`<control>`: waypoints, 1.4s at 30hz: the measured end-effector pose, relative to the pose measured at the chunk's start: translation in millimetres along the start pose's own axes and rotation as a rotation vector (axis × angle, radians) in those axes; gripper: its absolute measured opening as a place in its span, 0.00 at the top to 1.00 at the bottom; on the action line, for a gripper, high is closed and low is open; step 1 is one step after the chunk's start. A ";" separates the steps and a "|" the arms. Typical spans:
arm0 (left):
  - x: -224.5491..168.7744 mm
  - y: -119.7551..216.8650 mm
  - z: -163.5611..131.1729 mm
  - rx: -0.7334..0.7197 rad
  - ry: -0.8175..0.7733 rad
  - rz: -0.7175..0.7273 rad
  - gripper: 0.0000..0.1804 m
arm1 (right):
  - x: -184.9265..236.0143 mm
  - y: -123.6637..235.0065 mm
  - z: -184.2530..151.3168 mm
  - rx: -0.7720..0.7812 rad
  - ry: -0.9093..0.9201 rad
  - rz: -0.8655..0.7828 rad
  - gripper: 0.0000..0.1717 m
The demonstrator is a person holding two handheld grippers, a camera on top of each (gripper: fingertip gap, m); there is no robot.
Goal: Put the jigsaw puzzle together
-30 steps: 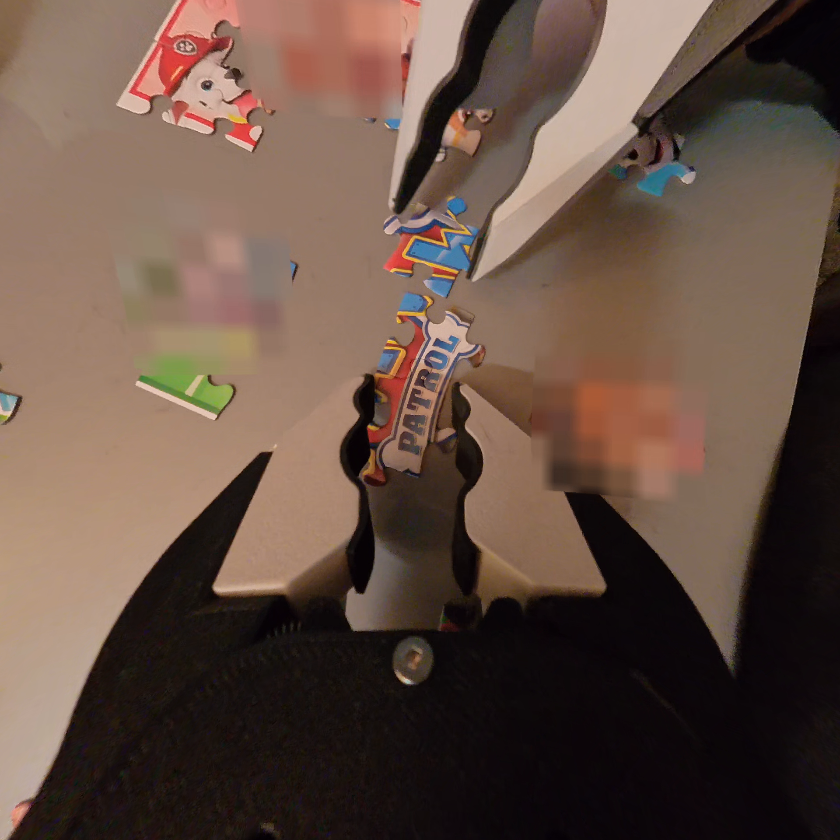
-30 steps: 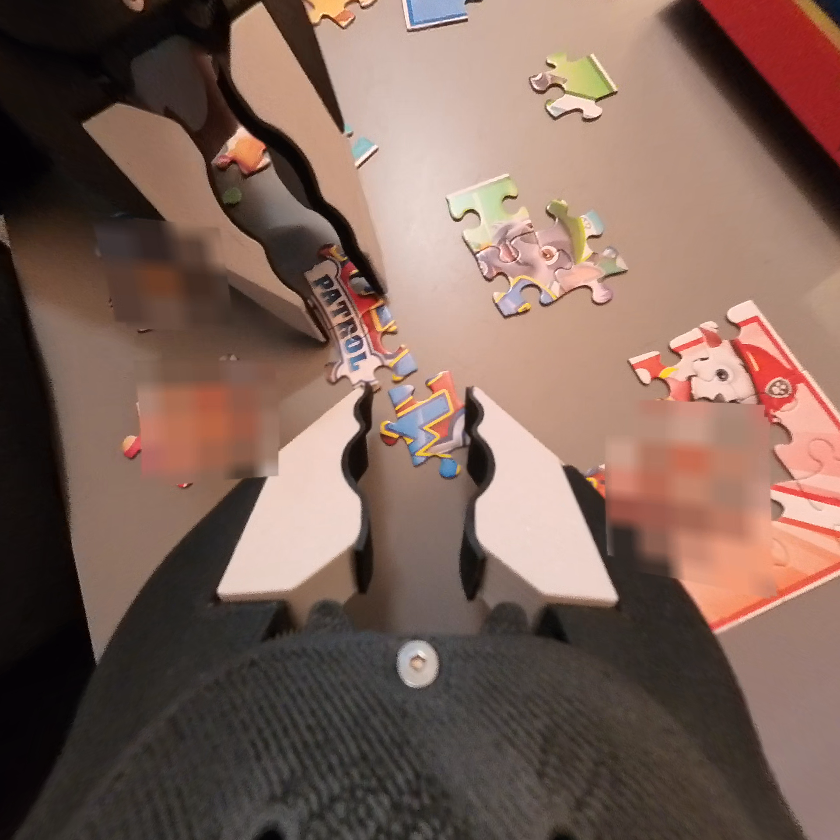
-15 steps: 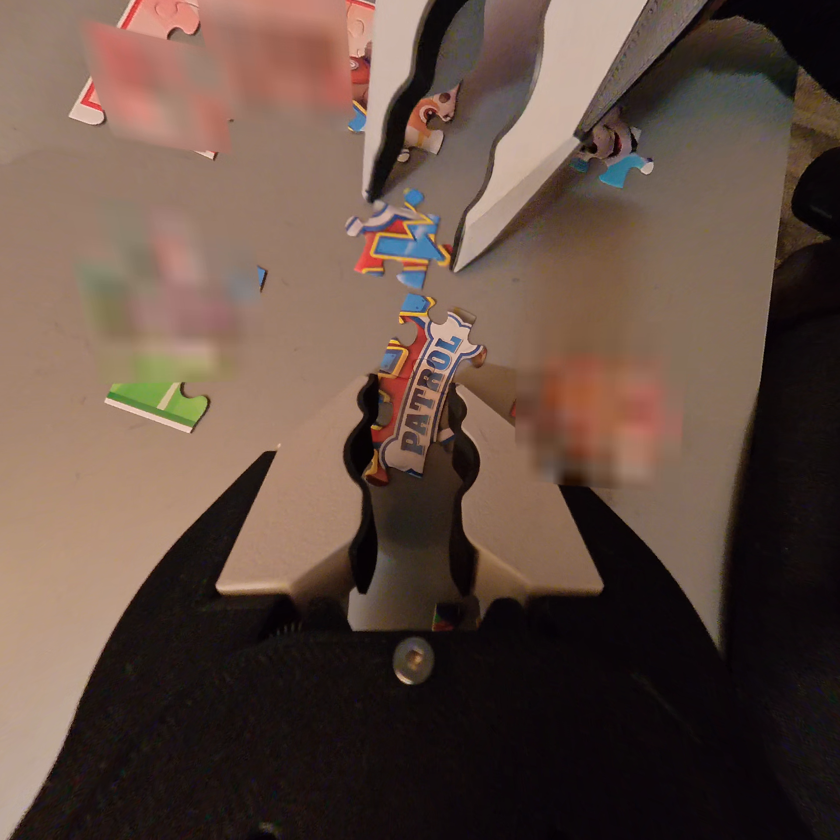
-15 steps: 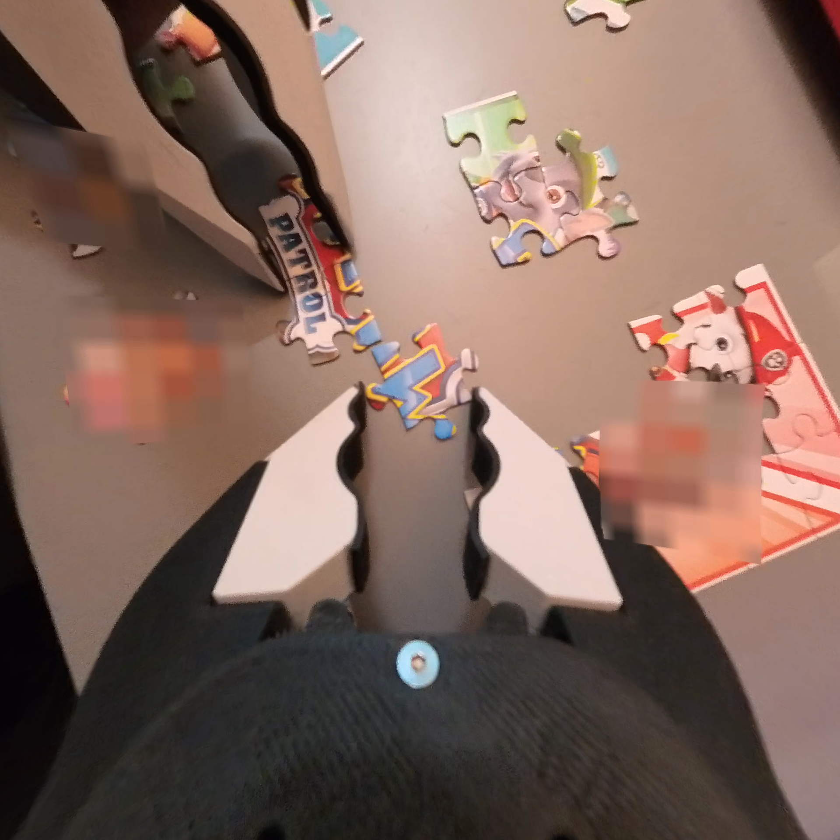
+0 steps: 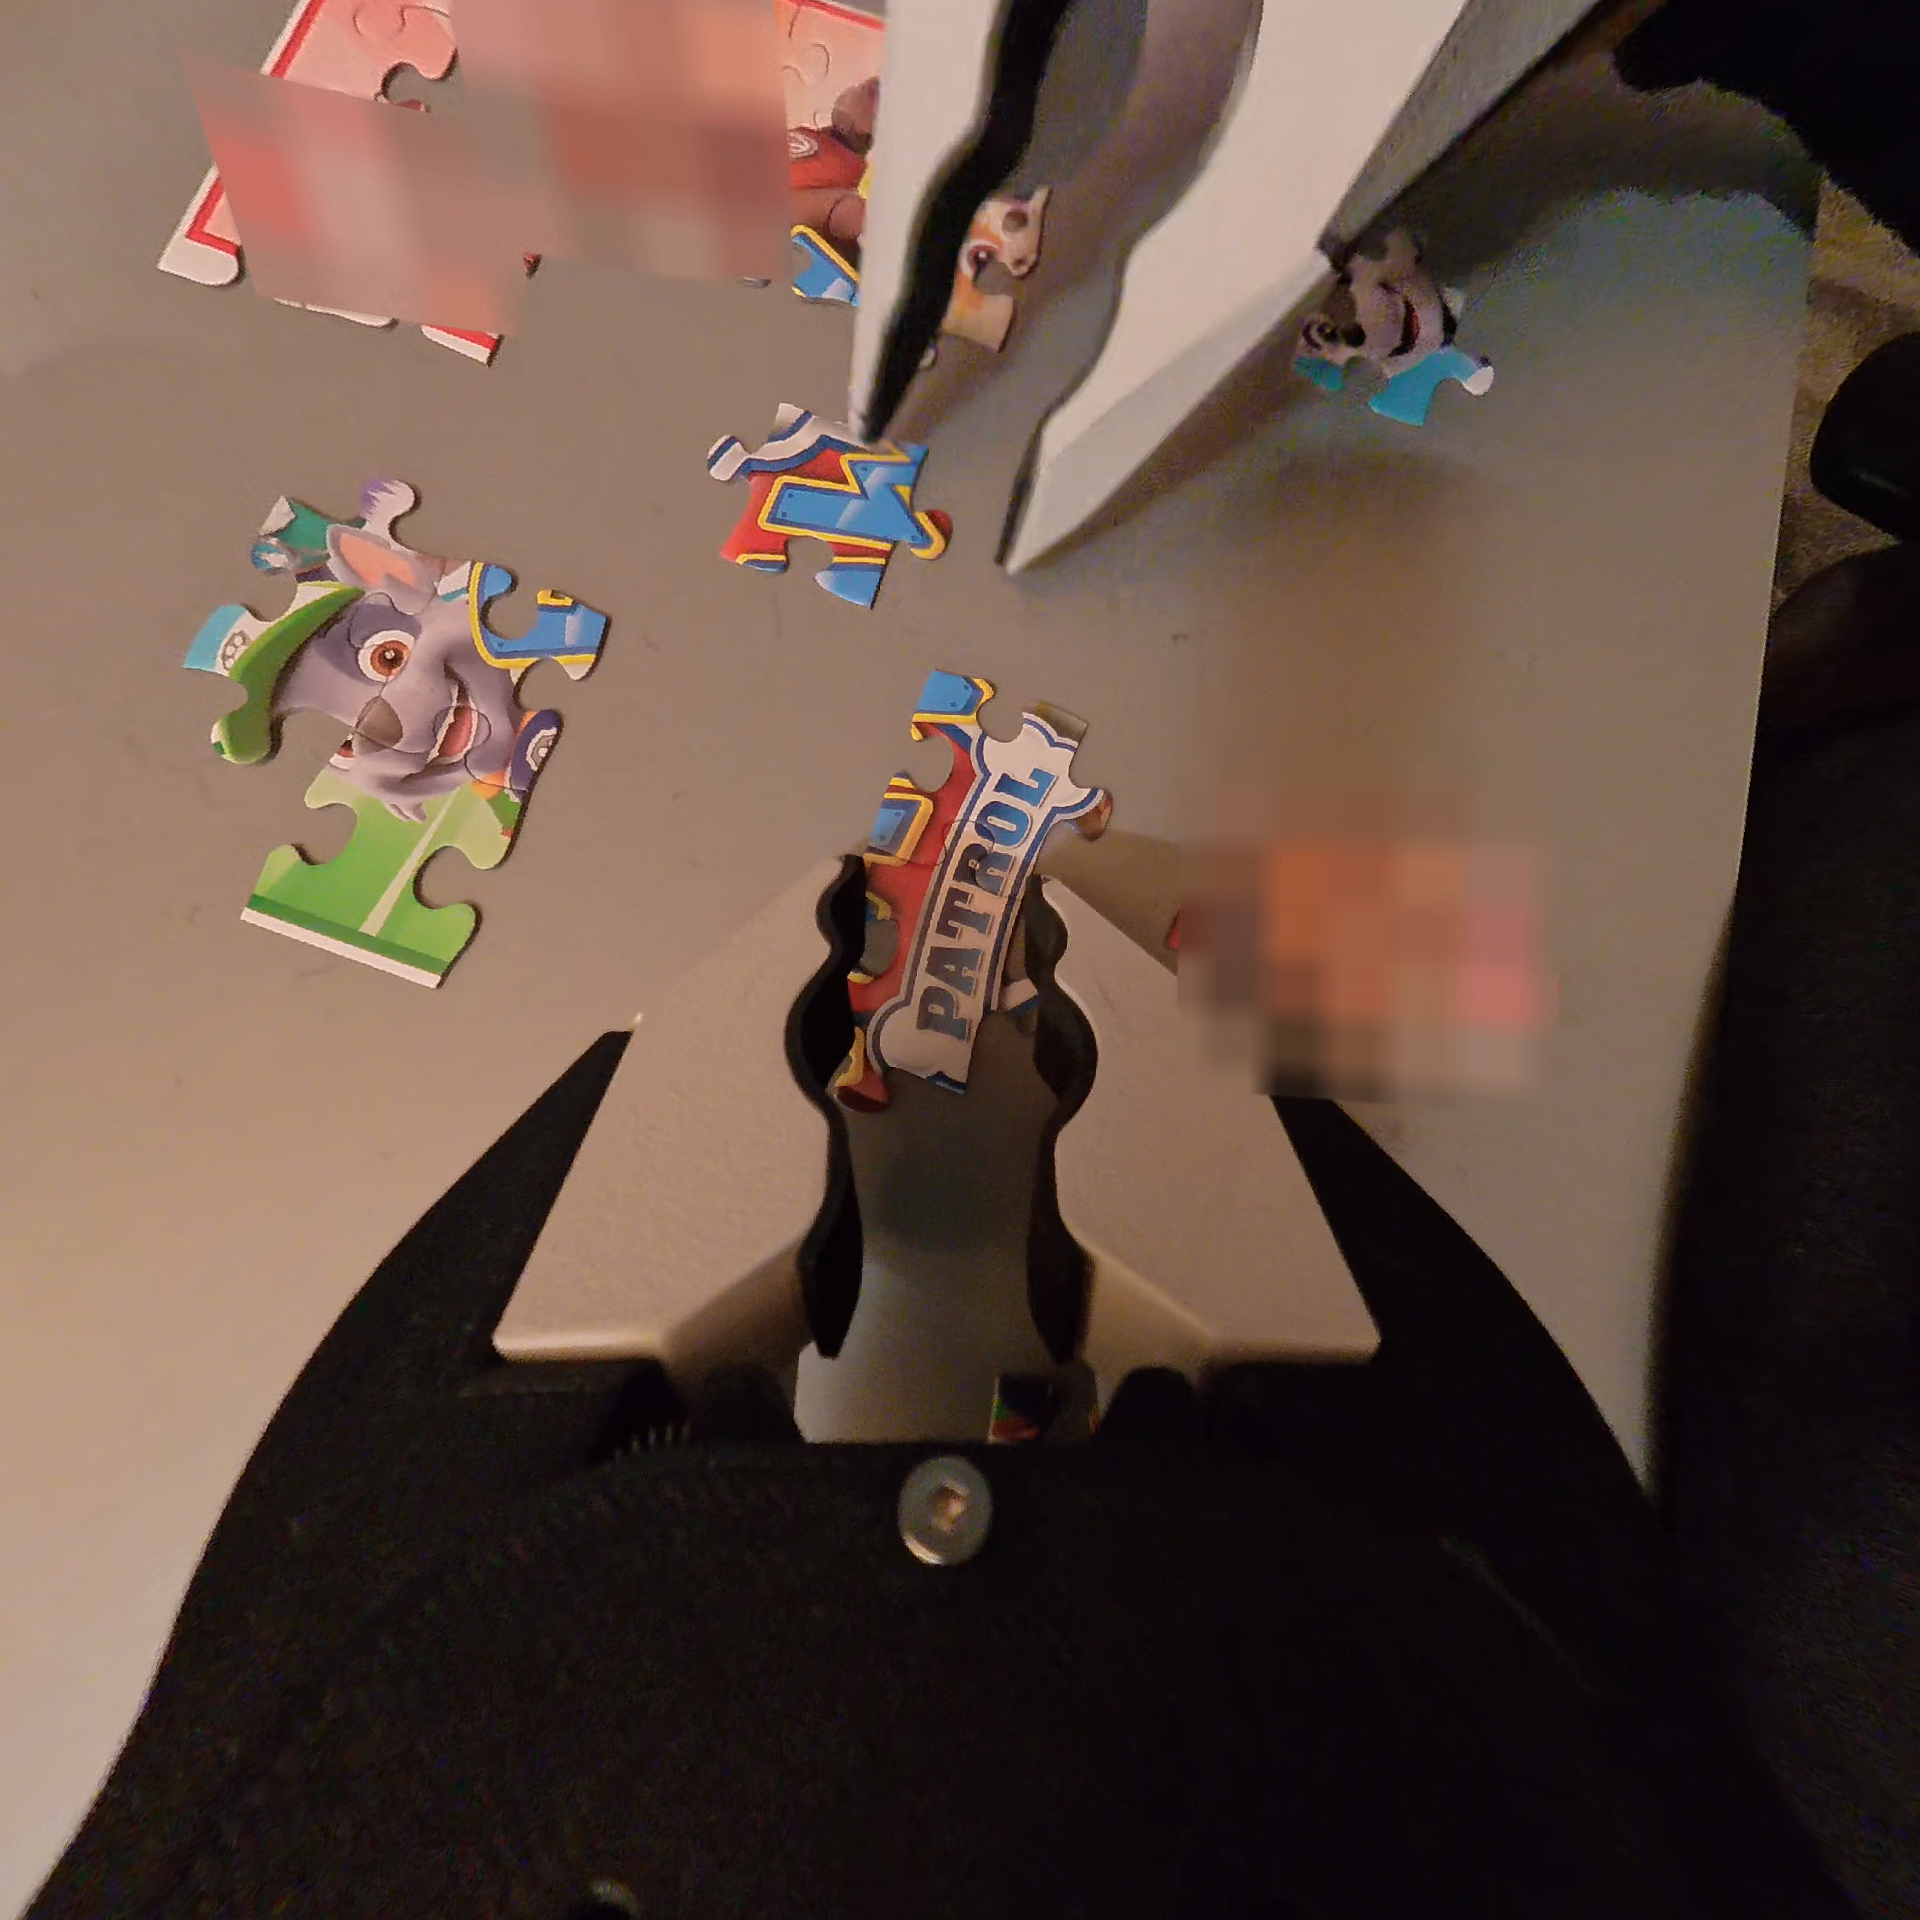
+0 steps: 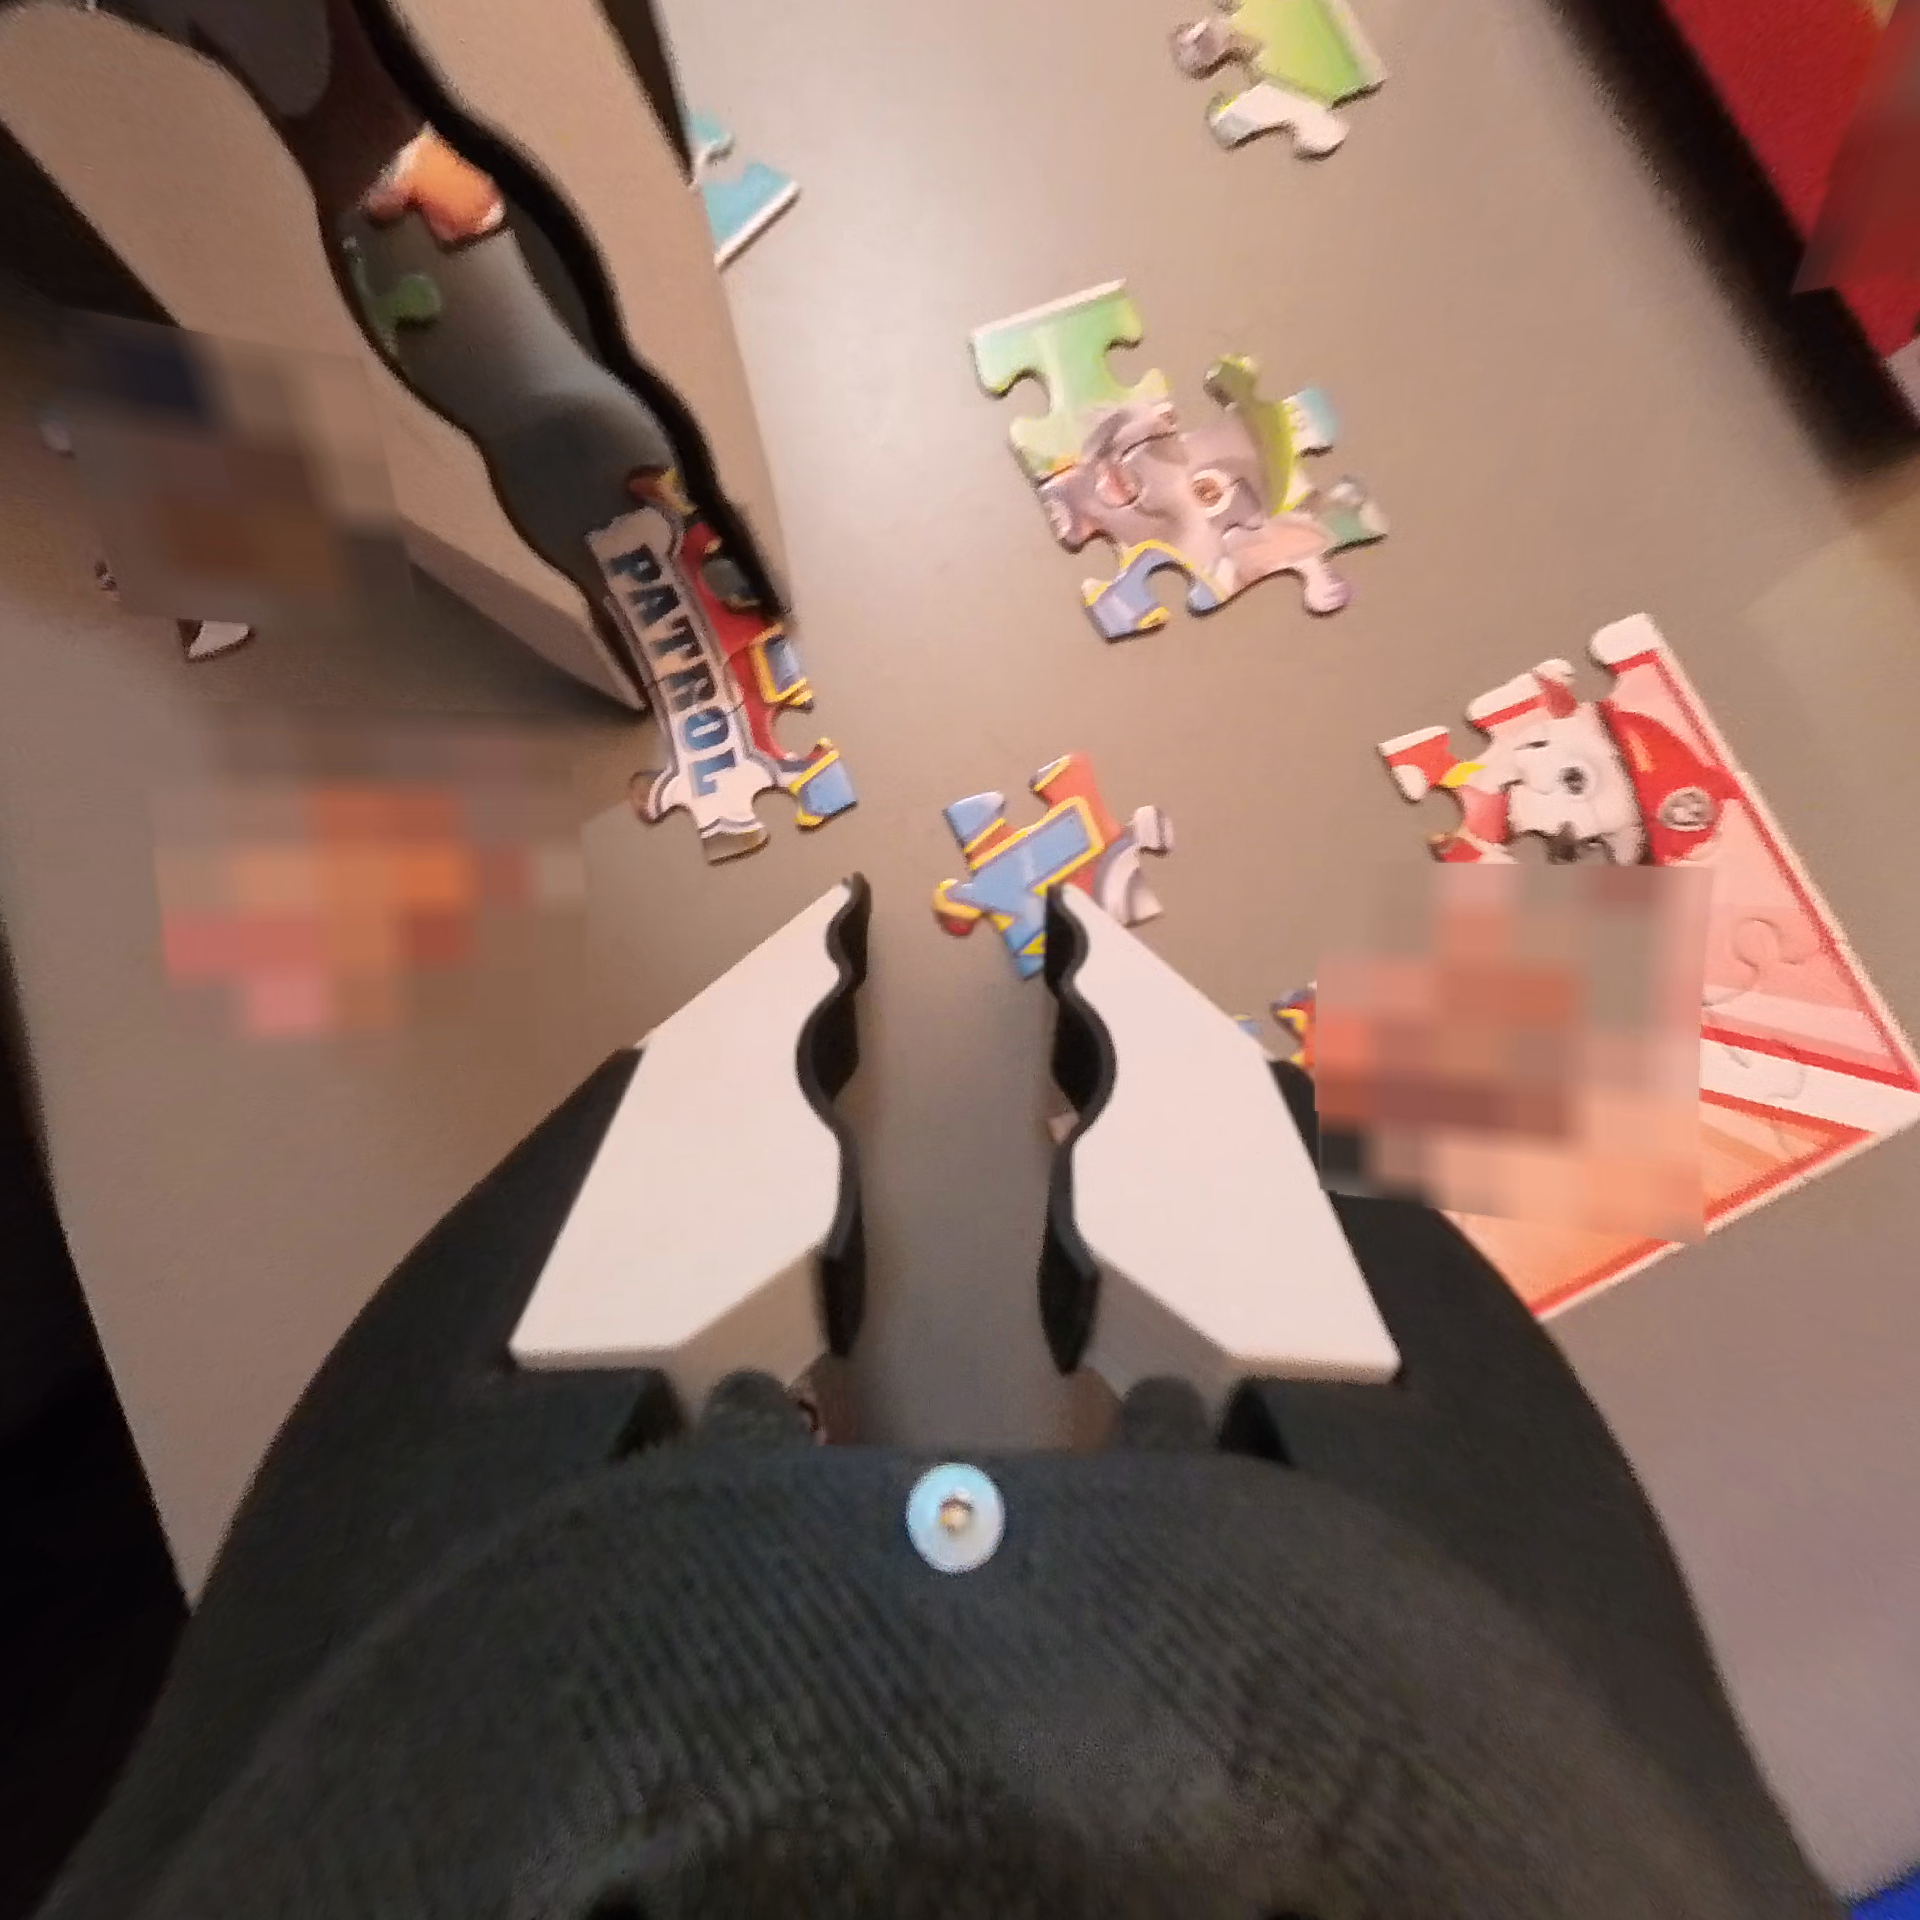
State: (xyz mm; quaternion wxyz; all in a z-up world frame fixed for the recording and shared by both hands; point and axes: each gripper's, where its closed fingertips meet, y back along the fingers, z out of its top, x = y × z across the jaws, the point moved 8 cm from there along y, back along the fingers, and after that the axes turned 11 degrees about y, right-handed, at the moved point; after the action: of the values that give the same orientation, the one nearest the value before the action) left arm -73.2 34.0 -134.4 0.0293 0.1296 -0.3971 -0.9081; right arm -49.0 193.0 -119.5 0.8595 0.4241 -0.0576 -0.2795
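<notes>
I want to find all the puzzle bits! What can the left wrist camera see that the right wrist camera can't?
Only the left wrist view shows a loose piece with a dog's face and light blue near the table's edge.

Only the right wrist view shows a lone green and white piece far off, and a red thing at the top corner.

Both show the left gripper clamped on the red, white and blue joined pieces, the right gripper open over the table, the red and blue piece, and the grey puppy cluster.

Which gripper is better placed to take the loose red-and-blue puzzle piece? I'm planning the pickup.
Probably right: the right gripper is open beside the red-and-blue puzzle piece, while the left gripper already holds the lettered puzzle strip.
</notes>
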 end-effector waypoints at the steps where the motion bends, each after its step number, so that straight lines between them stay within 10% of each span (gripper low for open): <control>1: 0.0 0.0 0.0 0.000 0.000 -0.001 0.85 | -4.3 1.2 1.4 -0.018 -0.024 -0.018 0.79; 8: -0.3 0.3 -0.4 0.001 -0.001 0.001 0.85 | -13.3 -16.2 3.8 0.077 -0.054 -0.045 0.70; 22: 0.1 0.7 -1.3 -0.006 0.000 -0.005 0.85 | -8.5 -16.8 7.4 0.078 -0.056 -0.009 0.80; 24: 0.2 0.8 -1.3 -0.006 0.000 -0.007 0.85 | -6.4 -13.3 11.2 0.034 -0.051 -0.004 0.94; 37: 0.3 0.7 -1.6 -0.008 -0.002 -0.008 0.85 | -20.3 -21.5 5.5 0.088 -0.106 -0.051 0.59; 42: 0.4 1.1 -2.0 -0.008 -0.002 -0.010 0.85 | -15.3 -23.0 10.0 0.068 -0.063 -0.018 0.77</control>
State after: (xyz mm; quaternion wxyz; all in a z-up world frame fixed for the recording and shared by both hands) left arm -73.2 31.7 -135.0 0.0252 0.1306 -0.3927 -0.9100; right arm -75.1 183.0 -128.6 0.8396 0.4448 -0.0902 -0.2984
